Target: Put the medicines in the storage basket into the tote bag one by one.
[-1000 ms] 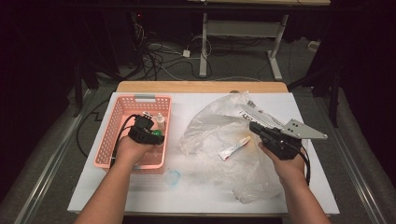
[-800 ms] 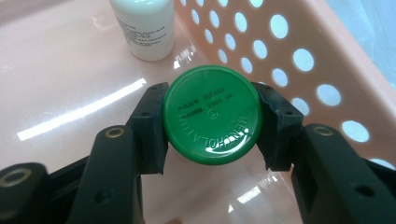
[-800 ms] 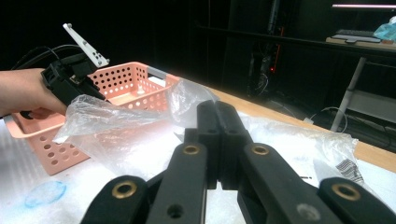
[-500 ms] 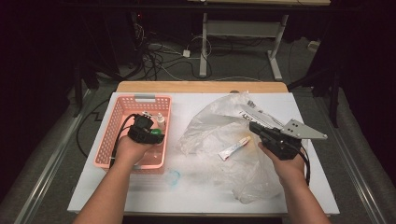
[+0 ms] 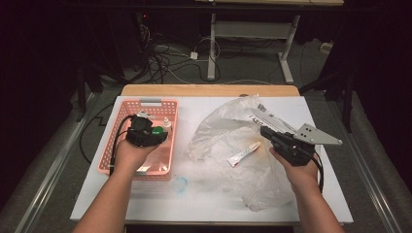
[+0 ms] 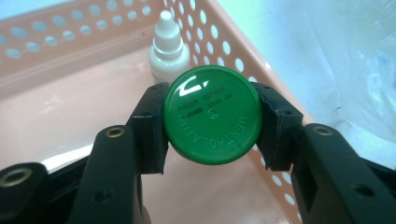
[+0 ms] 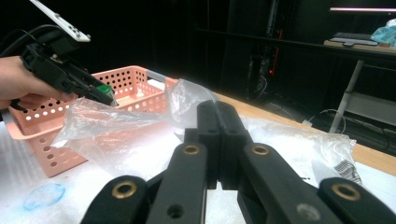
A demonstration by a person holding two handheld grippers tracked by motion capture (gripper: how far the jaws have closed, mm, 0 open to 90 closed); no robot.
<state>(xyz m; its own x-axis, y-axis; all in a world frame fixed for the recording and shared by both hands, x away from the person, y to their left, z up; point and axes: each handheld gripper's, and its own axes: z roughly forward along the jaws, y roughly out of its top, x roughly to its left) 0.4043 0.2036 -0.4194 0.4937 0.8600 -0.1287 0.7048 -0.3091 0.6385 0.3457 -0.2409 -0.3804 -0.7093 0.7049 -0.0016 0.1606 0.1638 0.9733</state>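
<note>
Left gripper clamps green jar — over basket.

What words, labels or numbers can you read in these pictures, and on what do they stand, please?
"MENTHOLATUM": embossed on the green round cap clamped in the left gripper over the pink basket.
Small lines at the cap's centre: too fine to read.
Black print on the label of the clear plastic bag: too blurred.
Tube on the bag: print too small.
White dropper bottle: no text visible.
</note>
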